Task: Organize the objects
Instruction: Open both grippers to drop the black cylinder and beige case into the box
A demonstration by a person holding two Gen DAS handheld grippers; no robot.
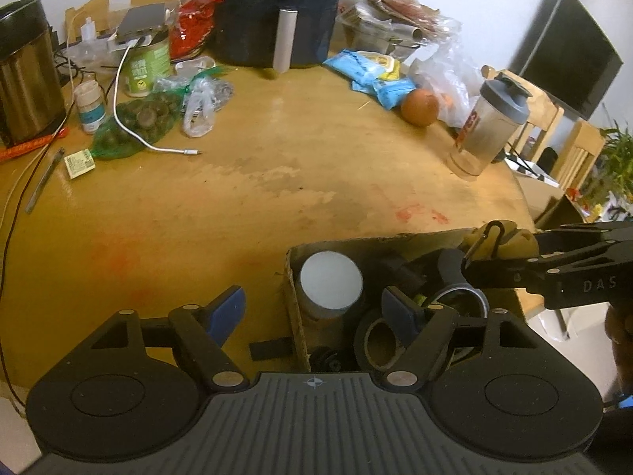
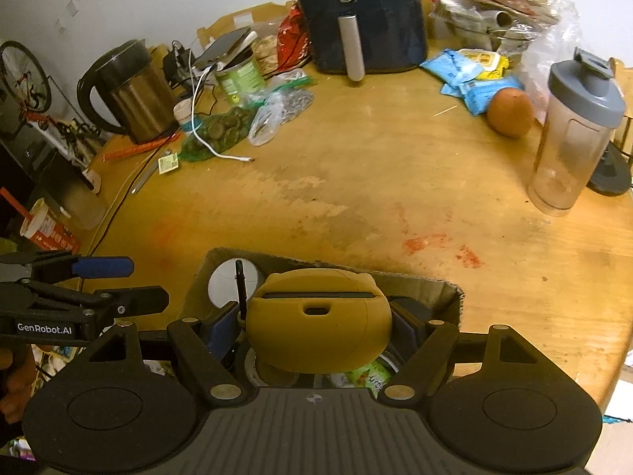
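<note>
- The right gripper (image 2: 316, 326) has its jaws clamped on a mustard-yellow rounded case with a dark slot and a small carabiner (image 2: 318, 318), held just above the open brown cardboard box (image 2: 431, 287) at the near edge of the round wooden table (image 2: 356, 166).
- From the left wrist view the same yellow case (image 1: 500, 239) shows at the box's far right corner, pinched at the tip of the right gripper (image 1: 480, 255).
- The left gripper (image 1: 312, 310) has its jaws wide apart and holds nothing — its left blue pad (image 1: 227, 308) hangs over bare table, its right pad over the box (image 1: 294, 316).
- Inside the box: a white-topped cylinder (image 1: 330, 281), a black tape roll (image 1: 378, 342) and other dark items too dim to name.
- Farther back on the table stand a dark air fryer (image 2: 356, 16), a clear shaker bottle with a grey lid (image 2: 573, 134) and a brown onion (image 2: 509, 112).
</note>
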